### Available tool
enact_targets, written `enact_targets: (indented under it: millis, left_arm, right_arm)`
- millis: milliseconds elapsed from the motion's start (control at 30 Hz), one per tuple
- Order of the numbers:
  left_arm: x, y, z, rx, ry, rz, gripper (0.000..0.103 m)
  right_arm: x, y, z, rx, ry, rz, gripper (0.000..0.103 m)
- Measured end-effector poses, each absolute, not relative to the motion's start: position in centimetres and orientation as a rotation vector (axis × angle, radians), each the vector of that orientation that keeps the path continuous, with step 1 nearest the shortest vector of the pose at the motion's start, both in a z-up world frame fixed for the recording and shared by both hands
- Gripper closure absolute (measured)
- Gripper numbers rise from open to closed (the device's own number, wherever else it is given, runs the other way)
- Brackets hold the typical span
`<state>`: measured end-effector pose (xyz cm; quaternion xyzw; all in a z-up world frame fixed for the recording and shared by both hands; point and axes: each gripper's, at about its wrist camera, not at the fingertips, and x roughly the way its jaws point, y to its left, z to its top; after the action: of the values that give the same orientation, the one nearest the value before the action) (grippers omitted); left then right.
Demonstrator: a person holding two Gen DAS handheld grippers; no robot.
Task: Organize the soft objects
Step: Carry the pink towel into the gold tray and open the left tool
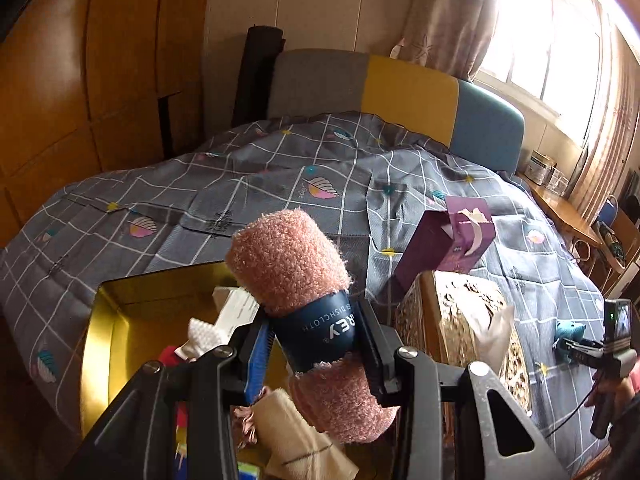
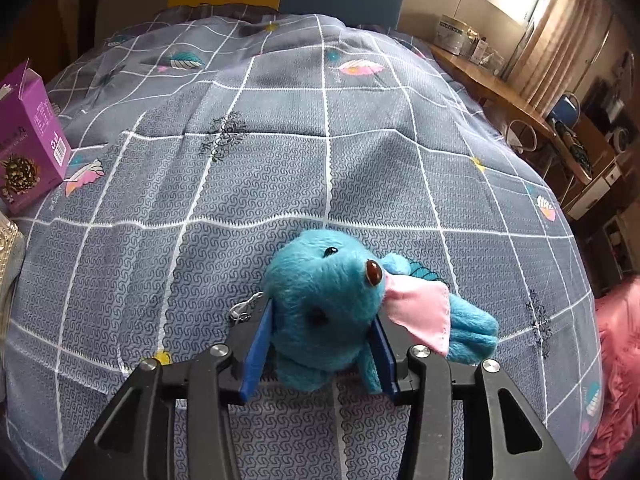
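My left gripper (image 1: 316,344) is shut on a rolled pink dishcloth (image 1: 288,260) with a dark blue paper band (image 1: 316,332). It holds the roll over an open gold box (image 1: 108,320) that has several soft items inside. My right gripper (image 2: 320,344) is shut on a blue plush toy (image 2: 324,304) with a pink ear and a brown eye, just above the grey checked bedspread (image 2: 240,184). The right gripper with the toy also shows at the right edge of the left wrist view (image 1: 576,340).
A purple carton (image 1: 444,240) lies on the bed beside an ornate gold tissue box (image 1: 460,312); the carton also shows in the right wrist view (image 2: 28,140). A wooden desk (image 2: 500,92) with clutter runs along the right. Pink fabric (image 2: 620,360) lies at the bed's right edge.
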<state>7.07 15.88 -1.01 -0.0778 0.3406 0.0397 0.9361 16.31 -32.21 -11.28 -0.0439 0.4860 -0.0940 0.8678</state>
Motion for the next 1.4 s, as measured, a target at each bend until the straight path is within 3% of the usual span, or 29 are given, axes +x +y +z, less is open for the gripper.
enact_targets:
  millis: [967,1400]
  left_arm:
    - [3.0,18.2,-3.8,-0.166,0.755,0.126,0.063]
    - [-1.0,28.1,-5.6,-0.282,0.814,0.329,0.063]
  right_arm:
    - [16.0,-30.8,-11.6,-0.23,1.007,-0.225,0.055]
    - [16.0,-30.8,-11.5,-0.24,1.007,-0.222,0.056]
